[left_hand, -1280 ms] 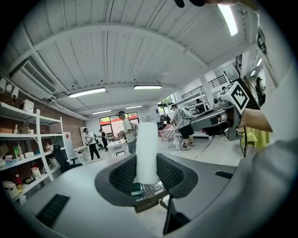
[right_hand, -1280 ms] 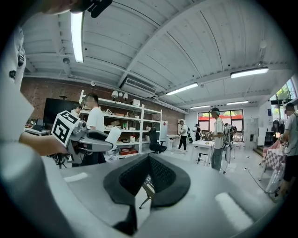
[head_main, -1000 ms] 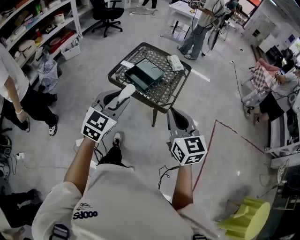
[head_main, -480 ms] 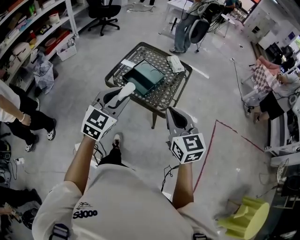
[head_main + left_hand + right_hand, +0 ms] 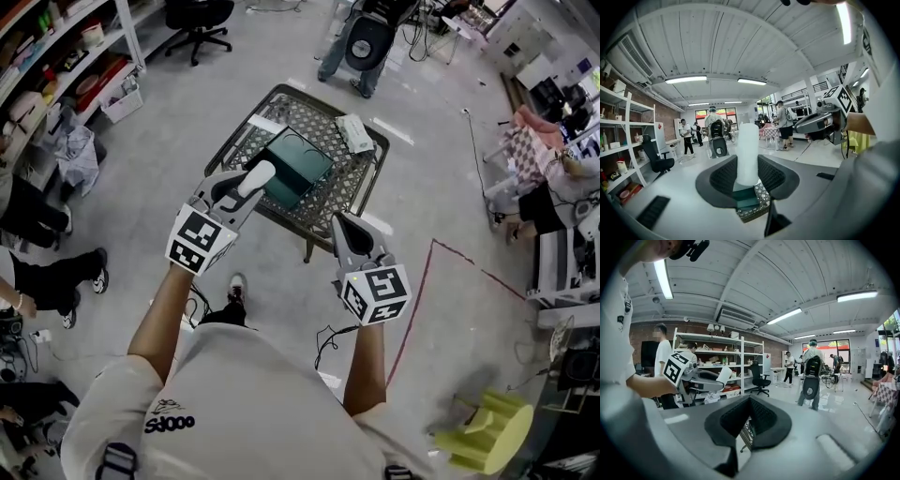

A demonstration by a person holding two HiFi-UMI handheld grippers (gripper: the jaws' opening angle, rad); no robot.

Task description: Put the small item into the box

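Note:
A white cylindrical small item (image 5: 256, 177) sticks out of my left gripper (image 5: 239, 190), which is shut on it. In the left gripper view the white item (image 5: 747, 152) stands upright between the dark pads (image 5: 723, 177), above the box. The dark green box (image 5: 298, 167) lies on a small metal lattice table (image 5: 349, 183) just ahead of both grippers. My right gripper (image 5: 343, 225) hangs short of the table's near right corner, its jaws together and nothing in them. In the right gripper view its pads (image 5: 764, 417) meet at the tip, with the table's edge just past them.
On the table lie a white packet (image 5: 354, 131) at the far right and a white card (image 5: 264, 124) at the far left. Shelves (image 5: 56, 56) line the left wall. A person with a backpack (image 5: 367, 37) stands beyond the table. A yellow stool (image 5: 487, 431) is behind right.
Both grippers have moved forward toward the table, the left one now over its near edge with the white item still held. People in the room have walked.

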